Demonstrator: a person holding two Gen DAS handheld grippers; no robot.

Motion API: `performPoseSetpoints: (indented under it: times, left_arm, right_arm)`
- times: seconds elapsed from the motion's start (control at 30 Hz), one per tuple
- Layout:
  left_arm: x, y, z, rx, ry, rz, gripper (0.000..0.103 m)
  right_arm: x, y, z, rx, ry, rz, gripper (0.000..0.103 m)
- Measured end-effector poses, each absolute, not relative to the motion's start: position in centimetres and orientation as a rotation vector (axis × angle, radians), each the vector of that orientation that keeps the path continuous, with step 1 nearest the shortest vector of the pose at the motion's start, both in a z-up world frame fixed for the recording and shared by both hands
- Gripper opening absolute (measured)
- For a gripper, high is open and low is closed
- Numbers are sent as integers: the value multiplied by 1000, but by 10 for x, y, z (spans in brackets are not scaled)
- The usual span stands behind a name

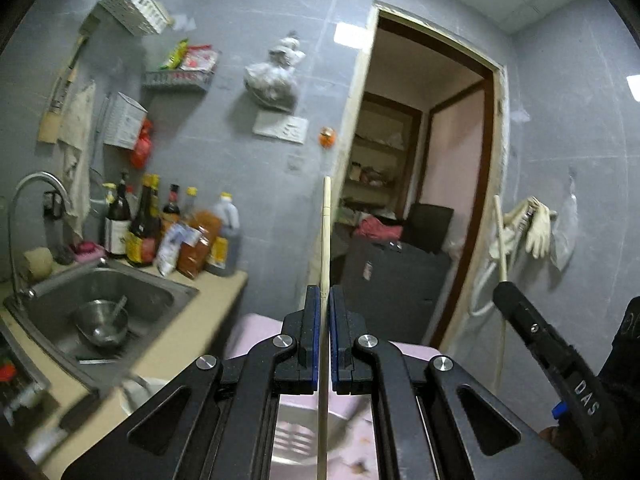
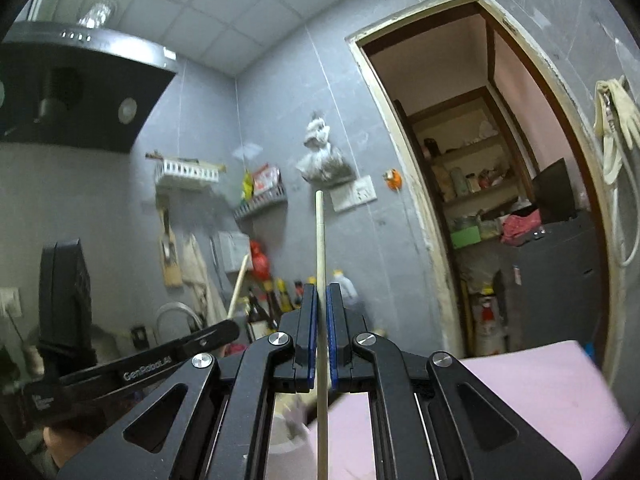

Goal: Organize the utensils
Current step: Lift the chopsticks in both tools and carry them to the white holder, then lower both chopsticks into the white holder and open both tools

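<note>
Your left chopstick [image 1: 325,240] upright, pinched in your closed left gripper [image 1: 324,300], your right chopstick [image 2: 320,248] likewise clamped in your right gripper [image 2: 322,300], sink [image 1: 168,292] far left, doorway [image 1: 432,160] right.

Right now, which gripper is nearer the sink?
Left. The left gripper is just right of the sink; the right gripper is farther out beyond it. Each grips a chopstick.

My left claw [image 1: 324,308] and right claw [image 2: 322,306] look alike: matte black linkage arms, silver round screws at the pivots, blue pads lining the fingers, white lettering along the side.
</note>
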State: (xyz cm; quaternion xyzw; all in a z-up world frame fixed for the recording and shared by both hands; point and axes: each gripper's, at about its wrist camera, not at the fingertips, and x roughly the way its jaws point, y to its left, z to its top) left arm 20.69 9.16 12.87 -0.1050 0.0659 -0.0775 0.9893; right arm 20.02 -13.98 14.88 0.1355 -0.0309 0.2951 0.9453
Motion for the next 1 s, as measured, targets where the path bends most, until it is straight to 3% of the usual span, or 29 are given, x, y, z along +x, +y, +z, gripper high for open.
performPoseSetpoints:
  times: [0.37, 1.0]
  left_arm:
    - [220, 176, 107, -298, 37, -73, 2]
    - [223, 161, 64, -224, 47, 56, 2]
  right_arm:
    - [231, -76, 135, 365, -79, 668, 3]
    - [238, -33, 101, 148, -28, 581, 3]
